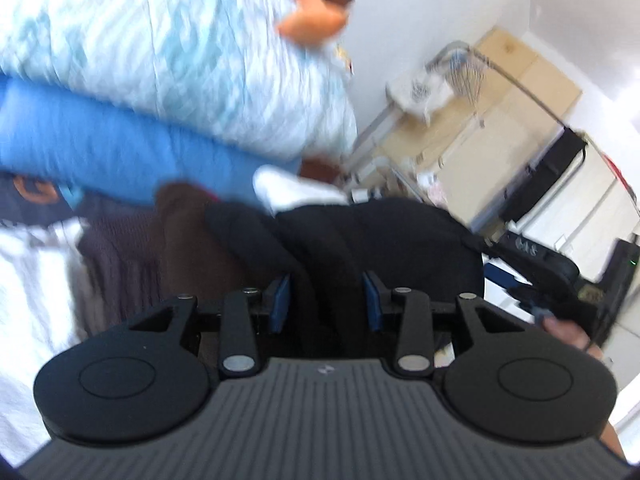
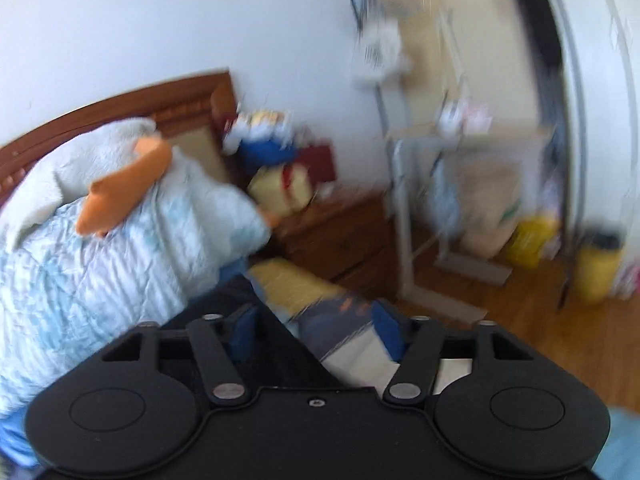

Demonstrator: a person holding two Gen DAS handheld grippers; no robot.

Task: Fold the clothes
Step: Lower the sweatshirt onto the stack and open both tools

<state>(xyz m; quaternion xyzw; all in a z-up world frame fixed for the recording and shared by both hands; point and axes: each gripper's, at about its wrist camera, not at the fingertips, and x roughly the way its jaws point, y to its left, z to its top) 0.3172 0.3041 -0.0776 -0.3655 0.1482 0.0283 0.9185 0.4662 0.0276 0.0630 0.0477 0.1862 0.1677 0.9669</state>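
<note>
- Left gripper: jaws are seen part spread, blue pads on either side of a black garment. Black cloth runs between the pads; whether it is pinched cannot be told from the blurred left wrist view.
- The black garment is draped from the gripper toward 12 o'clock, over a pile of clothes: a brown knit piece at 9 o'clock, a white piece at the left edge.
- A hand is seen at 3 o'clock beside the garment's edge.
- A pale blue quilt is heaped at 11 o'clock over a blue sheet.
- Right gripper: jaws spread wide. A black cloth edge lies by the left pad and is not pressed.
- A wooden headboard is noted at 10 o'clock, a wooden nightstand at 1 o'clock.
</note>
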